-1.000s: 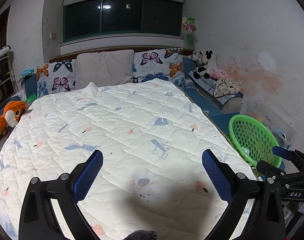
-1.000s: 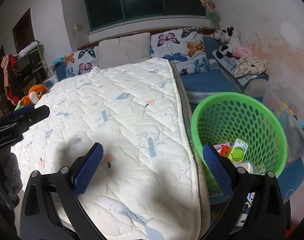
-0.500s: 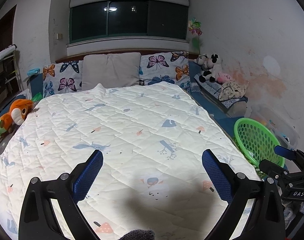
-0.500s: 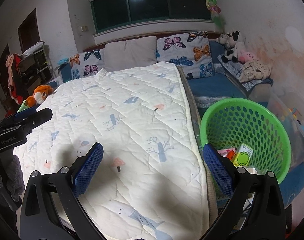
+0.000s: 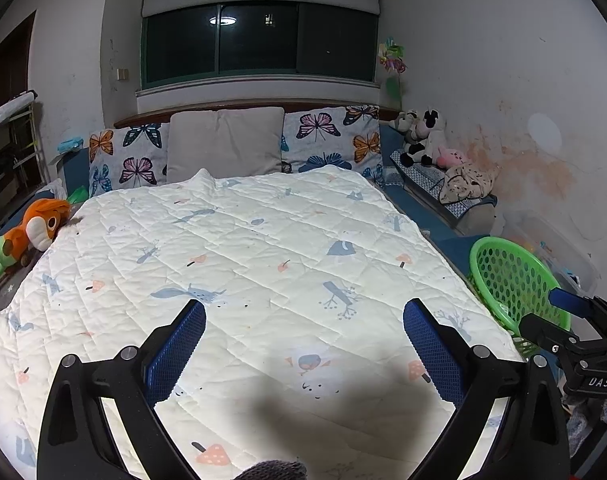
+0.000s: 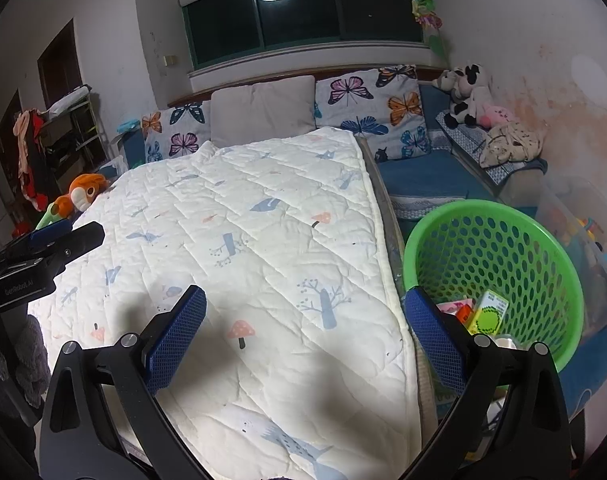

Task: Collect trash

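A green perforated basket [image 6: 503,240] stands on the floor right of the bed and holds trash: a yellow-green carton [image 6: 490,314], pink and orange wrappers [image 6: 459,309] and a white piece. In the left wrist view the same basket [image 5: 511,276] shows at the right edge of the bed. My left gripper [image 5: 303,344] hangs open over the foot of the white quilt [image 5: 243,248], nothing between its blue pads. My right gripper [image 6: 305,332] is open too, above the quilt's right edge [image 6: 387,264], its right finger in front of the basket.
Butterfly pillows [image 5: 327,140] and a grey pillow [image 5: 225,142] line the headboard. An orange plush toy [image 5: 35,228] lies at the bed's left side. Stuffed animals [image 6: 467,96] sit on a blue bench [image 6: 423,178] beyond the basket. A clear plastic bin [image 6: 583,232] stands by the right wall.
Both grippers have drawn back and risen from the bed, so more of the room and quilt shows. The jaws stay open and empty.
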The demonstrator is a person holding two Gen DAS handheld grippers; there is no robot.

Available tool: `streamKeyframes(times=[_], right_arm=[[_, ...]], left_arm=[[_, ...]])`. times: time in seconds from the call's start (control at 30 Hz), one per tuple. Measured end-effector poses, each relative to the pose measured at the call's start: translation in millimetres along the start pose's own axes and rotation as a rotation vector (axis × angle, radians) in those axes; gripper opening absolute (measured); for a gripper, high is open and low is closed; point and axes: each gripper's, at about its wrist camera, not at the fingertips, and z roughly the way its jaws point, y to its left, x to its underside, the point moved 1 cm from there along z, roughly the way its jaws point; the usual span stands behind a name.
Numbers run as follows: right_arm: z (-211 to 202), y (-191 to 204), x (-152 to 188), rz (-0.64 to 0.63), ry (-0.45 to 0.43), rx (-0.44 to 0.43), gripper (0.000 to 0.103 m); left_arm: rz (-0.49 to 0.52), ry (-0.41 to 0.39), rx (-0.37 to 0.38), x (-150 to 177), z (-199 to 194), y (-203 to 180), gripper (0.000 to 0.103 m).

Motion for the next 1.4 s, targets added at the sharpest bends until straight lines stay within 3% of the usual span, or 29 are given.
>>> streamKeyframes(times=[1.4], right_arm=[[2.5, 2.9, -3.9, 0.010, -0.002, -0.015, 0.099]], left_arm=[[0.001, -0.007, -0.010, 0.4, -0.7, 1.5, 0.096]])
